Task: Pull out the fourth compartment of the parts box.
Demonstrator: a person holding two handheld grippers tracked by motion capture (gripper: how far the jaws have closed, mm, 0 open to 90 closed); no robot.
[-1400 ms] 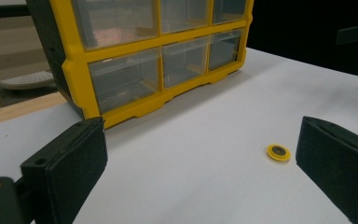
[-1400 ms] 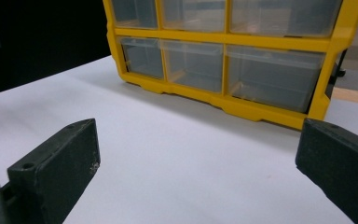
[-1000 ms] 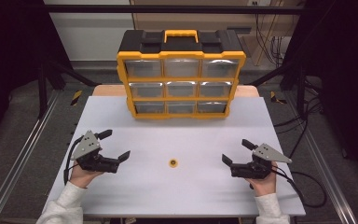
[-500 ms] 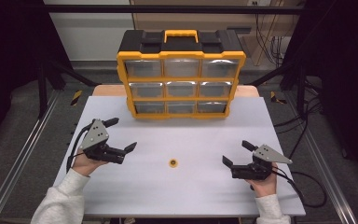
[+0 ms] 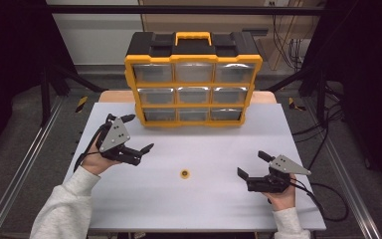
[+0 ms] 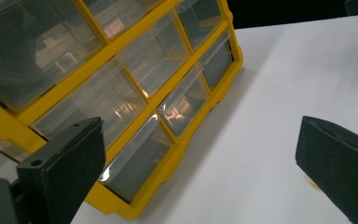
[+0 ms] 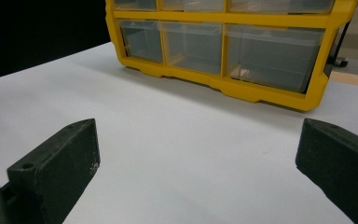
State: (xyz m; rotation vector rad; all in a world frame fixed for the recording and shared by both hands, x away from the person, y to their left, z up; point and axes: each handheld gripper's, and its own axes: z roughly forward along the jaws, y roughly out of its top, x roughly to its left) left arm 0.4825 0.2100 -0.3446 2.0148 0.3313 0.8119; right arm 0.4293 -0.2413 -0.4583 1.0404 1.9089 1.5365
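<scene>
The left tool [image 5: 132, 134], jaws wide and empty, is rising and moving toward the far yellow organizer [image 5: 193, 79], probably a drawer, while the right tool [image 5: 252, 166] is resting open, empty.

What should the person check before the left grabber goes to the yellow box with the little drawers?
1. Left gripper jaws open and holding nothing: ok.
2. Right gripper open, low near the table and out of the way: ok.
3. Drawer organizer standing upright at the back of the table: ok.
4. All nine drawers look shut: ok.
5. Small round piece lies alone mid-table, apart from both grippers: ok.
6. What is inside the drawers: cannot tell; the clear fronts are too reflective.
</scene>
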